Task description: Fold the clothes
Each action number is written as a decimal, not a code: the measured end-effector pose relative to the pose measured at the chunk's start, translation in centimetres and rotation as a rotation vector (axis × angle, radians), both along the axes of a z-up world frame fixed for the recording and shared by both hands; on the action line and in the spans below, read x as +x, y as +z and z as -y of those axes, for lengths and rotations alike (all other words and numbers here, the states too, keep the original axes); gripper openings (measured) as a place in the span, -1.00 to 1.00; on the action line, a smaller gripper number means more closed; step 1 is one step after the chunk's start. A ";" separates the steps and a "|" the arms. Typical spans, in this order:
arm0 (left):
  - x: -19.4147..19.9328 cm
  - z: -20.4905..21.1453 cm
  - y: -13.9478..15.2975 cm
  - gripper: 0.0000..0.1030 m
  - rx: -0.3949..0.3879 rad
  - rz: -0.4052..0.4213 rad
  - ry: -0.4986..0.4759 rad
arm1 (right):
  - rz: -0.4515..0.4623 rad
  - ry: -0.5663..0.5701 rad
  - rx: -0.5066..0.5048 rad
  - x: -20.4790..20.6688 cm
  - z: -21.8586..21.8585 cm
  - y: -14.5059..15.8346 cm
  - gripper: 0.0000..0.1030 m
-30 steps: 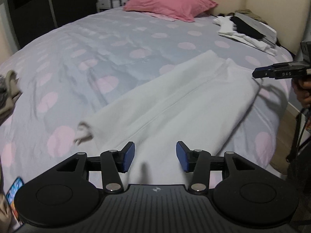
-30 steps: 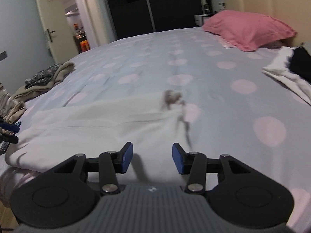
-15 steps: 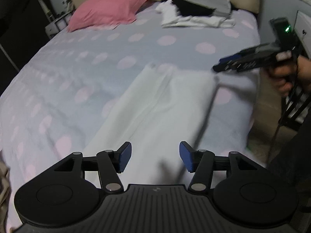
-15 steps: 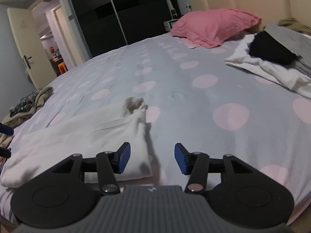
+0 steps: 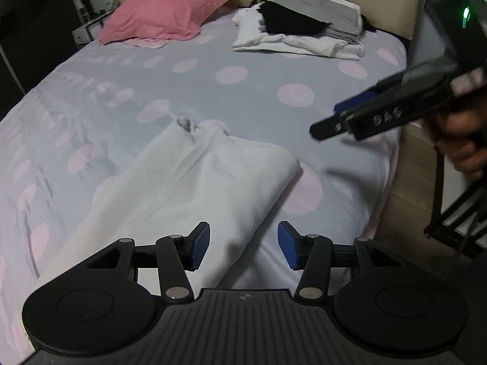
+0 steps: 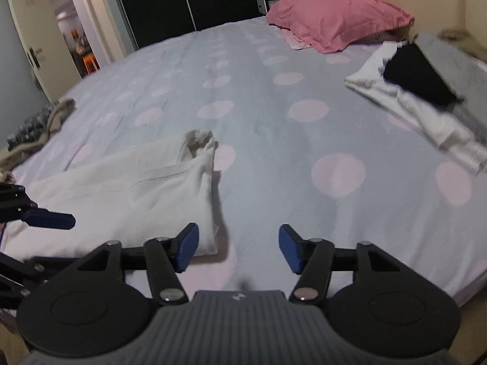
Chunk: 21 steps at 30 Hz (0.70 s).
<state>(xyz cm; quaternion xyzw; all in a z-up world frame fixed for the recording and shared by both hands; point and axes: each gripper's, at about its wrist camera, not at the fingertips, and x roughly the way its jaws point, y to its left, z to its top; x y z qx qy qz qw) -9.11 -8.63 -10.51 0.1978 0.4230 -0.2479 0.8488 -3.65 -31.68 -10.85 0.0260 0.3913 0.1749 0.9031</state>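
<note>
Left wrist: right gripper (image 5: pixel 328 121) slants down over white garment (image 5: pixel 213 176).

A bed (image 6: pixel 274 140) in a grey sheet with pink dots holds a folded white garment (image 5: pixel 213 176), a pink pillow (image 5: pixel 170 12), and stacked folded clothes (image 5: pixel 301 30).

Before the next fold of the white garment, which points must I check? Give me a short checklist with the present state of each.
1. Left gripper free of cloth: ok, jaws open, just narrowed a little, nothing pinched.
2. Right gripper free of cloth: ok, jaws open, just widened, nothing between them.
3. White garment lies flat on the bed: ok, folded lengthwise, though bunched at its far end.
4. Free sheet around the garment for folding: ok.
5. Folded pile stands apart from the garment: ok.
6. Layers under the top fold are even: cannot tell.
</note>
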 end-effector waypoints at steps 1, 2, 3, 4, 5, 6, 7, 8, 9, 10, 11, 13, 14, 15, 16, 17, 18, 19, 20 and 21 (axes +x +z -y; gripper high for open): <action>0.1 -0.1 0.3 -0.07 -0.017 -0.001 0.025 | 0.008 0.005 -0.029 0.1 -0.2 0.9 0.21; 0.1 -0.2 0.7 -0.07 -0.037 0.001 0.052 | 0.029 0.011 -0.056 0.1 -0.5 1.8 0.21; 0.0 -0.5 1.3 -0.06 -0.059 0.005 0.084 | 0.059 0.025 -0.087 0.0 -0.9 3.1 0.23; -0.1 -0.7 1.7 -0.06 -0.077 0.010 0.108 | 0.088 0.042 -0.120 -0.1 -1.4 4.3 0.30; -0.3 -0.9 2.2 -0.06 -0.091 0.016 0.126 | 0.114 0.063 -0.150 -0.2 -1.8 5.3 0.37; -0.6 -1.1 2.7 -0.06 -0.107 0.019 0.142 | 0.147 0.097 -0.191 -0.5 -2.4 6.6 0.38; -1.0 -1.3 3.1 -0.05 -0.126 0.016 0.151 | 0.172 0.134 -0.227 -0.9 -2.9 7.6 0.40; -1.5 -1.5 3.6 -0.05 -0.146 0.008 0.155 | 0.195 0.175 -0.268 -1.2 -3.5 8.5 0.40; -2.1 -1.7 4.0 -0.05 -0.157 0.006 0.155 | 0.216 0.205 -0.305 -1.6 -3.9 9.4 0.40; -2.7 -1.7 4.4 -0.05 -0.158 0.009 0.151 | 0.240 0.227 -0.341 -2.0 -4.3 10.5 0.40; -3.3 -1.8 4.7 -0.05 -0.156 0.017 0.147 | 0.258 0.242 -0.364 -2.4 -4.6 11.4 0.40; -4.7 -2.0 5.4 0.00 -0.149 0.033 0.140 | 0.286 0.280 -0.410 -3.1 -5.1 13.4 0.40; -5.2 -2.1 5.6 0.01 -0.150 0.025 0.138 | 0.298 0.298 -0.435 -3.5 -5.4 14.2 0.41; -5.6 -2.1 5.7 0.01 -0.153 0.012 0.136 | 0.307 0.321 -0.470 -3.9 -5.9 15.0 0.42; -6.1 -2.2 5.9 0.01 -0.156 -0.001 0.133 | 0.316 0.344 -0.506 -4.4 -6.3 15.8 0.42; -6.6 -2.3 6.1 0.00 -0.164 -0.004 0.134 | 0.326 0.371 -0.550 -4.8 -6.7 16.4 0.43; -7.1 -2.5 6.5 0.00 -0.177 0.006 0.137 | 0.335 0.398 -0.594 -5.3 -7.2 16.9 0.43; -7.5 -2.6 6.9 0.00 -0.189 0.014 0.141 | 0.342 0.428 -0.637 -5.7 -7.6 17.3 0.43; -7.8 -2.8 7.2 0.00 -0.200 0.021 0.146 | 0.349 0.457 -0.680 -6.2 -7.9 17.7 0.43; -8.1 -3.0 7.5 0.00 -0.208 0.028 0.153 | 0.355 0.484 -0.720 -6.6 -8.2 18.2 0.43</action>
